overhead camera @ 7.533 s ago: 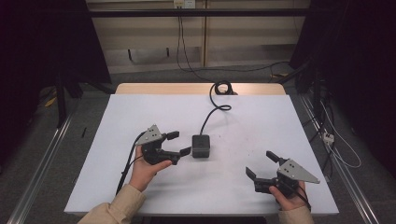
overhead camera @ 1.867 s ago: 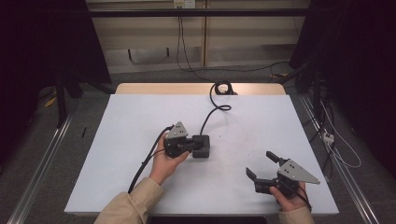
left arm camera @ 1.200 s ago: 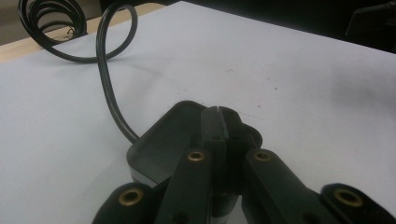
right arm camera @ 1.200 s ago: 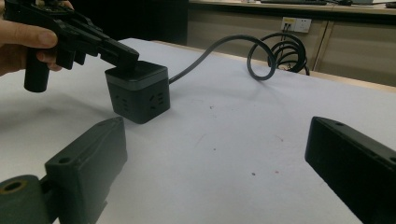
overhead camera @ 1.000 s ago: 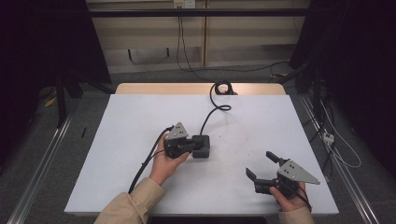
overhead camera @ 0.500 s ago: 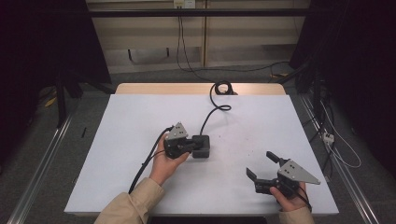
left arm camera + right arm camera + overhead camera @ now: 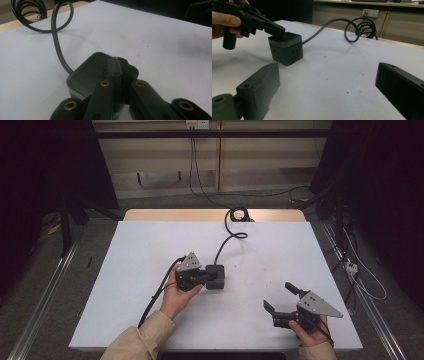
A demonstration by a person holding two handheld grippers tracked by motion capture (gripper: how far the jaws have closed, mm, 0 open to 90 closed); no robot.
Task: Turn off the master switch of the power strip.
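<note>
Closed left gripper [image 7: 206, 276] rests atop socket cube [image 7: 217, 277].

Two black hand-held grippers, left hand-held gripper [image 7: 204, 276] and right hand-held gripper [image 7: 280, 299], each topped by a grey three-cornered plate, held by bare hands. Thick, blocky matte-black jaws with flat pads; brass-coloured rivets [image 7: 105, 83] at the linkage pivots of the left one. Thick black cable [image 7: 155, 296] trailing from the left hand-held gripper along the forearm. Beige long sleeve [image 7: 140, 342] on the left arm, beige cuff at the right wrist.
</note>
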